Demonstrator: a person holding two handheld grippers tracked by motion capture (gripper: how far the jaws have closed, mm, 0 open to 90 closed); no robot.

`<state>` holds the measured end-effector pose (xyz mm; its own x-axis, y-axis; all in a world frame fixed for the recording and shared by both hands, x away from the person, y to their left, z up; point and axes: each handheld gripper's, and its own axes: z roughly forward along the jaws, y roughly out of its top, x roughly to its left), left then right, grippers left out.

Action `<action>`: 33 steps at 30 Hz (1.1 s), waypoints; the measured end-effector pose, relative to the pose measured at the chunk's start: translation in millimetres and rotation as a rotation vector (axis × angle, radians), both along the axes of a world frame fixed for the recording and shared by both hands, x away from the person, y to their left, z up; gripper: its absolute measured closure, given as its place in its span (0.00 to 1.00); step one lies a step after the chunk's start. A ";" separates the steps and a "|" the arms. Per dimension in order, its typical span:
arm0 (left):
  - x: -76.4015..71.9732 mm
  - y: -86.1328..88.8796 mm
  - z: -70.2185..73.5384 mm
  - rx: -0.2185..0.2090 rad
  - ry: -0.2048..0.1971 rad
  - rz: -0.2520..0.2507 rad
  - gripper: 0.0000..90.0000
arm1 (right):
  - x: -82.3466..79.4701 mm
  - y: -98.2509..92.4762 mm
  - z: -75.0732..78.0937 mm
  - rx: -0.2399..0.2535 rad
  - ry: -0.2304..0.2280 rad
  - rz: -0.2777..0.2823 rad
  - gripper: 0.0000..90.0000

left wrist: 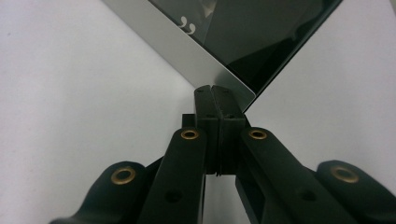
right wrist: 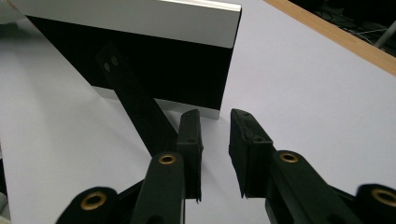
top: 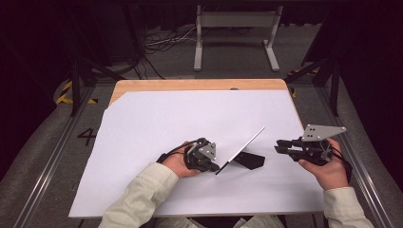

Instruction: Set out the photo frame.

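High view: the left gripper [top: 209, 161] sat nearest the person, its jaws clamped on the lower corner of a picture frame [top: 240, 149]. In the left gripper view, the two jaws met flush on the frame's silver corner [left wrist: 233, 86], with no gap between them. The frame stood tilted on the white sheet [top: 157, 123], propped by its black rear stand [top: 252, 160]. The right gripper [top: 280, 146] was held to the right of the frame, apart from it. In the right gripper view, its jaws stood partly apart, empty, pointing at the frame's black back [right wrist: 177, 65] and stand [right wrist: 135, 105].
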<state>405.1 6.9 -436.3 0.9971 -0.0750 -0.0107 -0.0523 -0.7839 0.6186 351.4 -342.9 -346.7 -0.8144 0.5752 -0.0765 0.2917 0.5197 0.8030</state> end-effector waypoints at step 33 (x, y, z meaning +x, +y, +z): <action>-35.7 -47.3 3.0 0.054 0.005 -0.198 1.00 | -12.1 0.0 4.7 -0.021 0.017 0.013 0.82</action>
